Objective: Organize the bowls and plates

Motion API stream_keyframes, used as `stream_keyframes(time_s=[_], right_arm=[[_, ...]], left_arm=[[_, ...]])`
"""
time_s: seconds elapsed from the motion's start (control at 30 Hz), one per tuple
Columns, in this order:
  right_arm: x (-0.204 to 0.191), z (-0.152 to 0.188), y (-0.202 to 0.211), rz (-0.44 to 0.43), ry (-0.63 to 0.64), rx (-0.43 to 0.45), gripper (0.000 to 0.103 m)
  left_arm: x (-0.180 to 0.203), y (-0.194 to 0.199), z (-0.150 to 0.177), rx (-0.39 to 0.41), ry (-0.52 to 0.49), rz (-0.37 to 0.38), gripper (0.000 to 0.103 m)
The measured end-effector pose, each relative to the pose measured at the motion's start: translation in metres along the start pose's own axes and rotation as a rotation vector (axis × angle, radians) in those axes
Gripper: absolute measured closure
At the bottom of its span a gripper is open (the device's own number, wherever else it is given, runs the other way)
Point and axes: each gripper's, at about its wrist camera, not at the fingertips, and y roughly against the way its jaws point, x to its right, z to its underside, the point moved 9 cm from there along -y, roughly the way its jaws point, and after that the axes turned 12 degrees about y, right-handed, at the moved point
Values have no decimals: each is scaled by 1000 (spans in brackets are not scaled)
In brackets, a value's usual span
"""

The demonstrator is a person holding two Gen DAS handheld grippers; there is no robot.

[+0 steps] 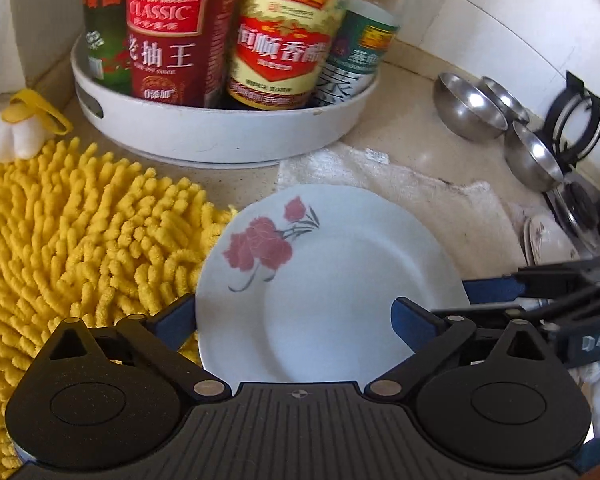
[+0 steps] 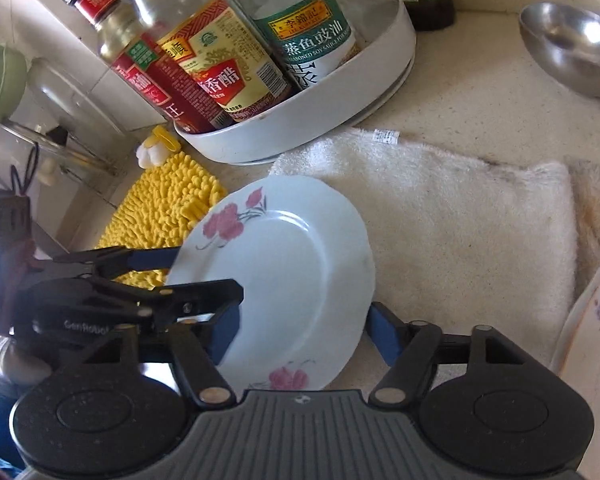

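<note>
A white plate with pink flowers sits tilted over the edge of a yellow mat and a white towel. My left gripper straddles it with its fingers wide apart, the left finger behind the rim and the right finger in front of the face. My right gripper comes from the other side of the plate. It is closed further: its left pad lies on the face, its right pad against the rim. Steel bowls stand at the back right. A second patterned plate shows at the right edge.
A round white tray of sauce bottles stands close behind the plate. The yellow chenille mat fills the left. A large steel bowl sits on the counter at the far right. A stove burner grate is beyond the bowls.
</note>
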Motion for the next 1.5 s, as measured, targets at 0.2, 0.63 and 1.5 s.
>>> stream_keyframes(time_s=[0.2, 0.63, 1.5], right_arm=[[-3, 1, 9, 8, 54, 25, 35], [27, 5, 49, 48, -5, 93, 35], [85, 49, 153, 263, -220, 246, 35]], left_arm=[[3, 11, 5, 5, 37, -26, 6], [50, 9, 5, 1, -14, -7, 6], [183, -8, 10, -21, -263, 161, 6]])
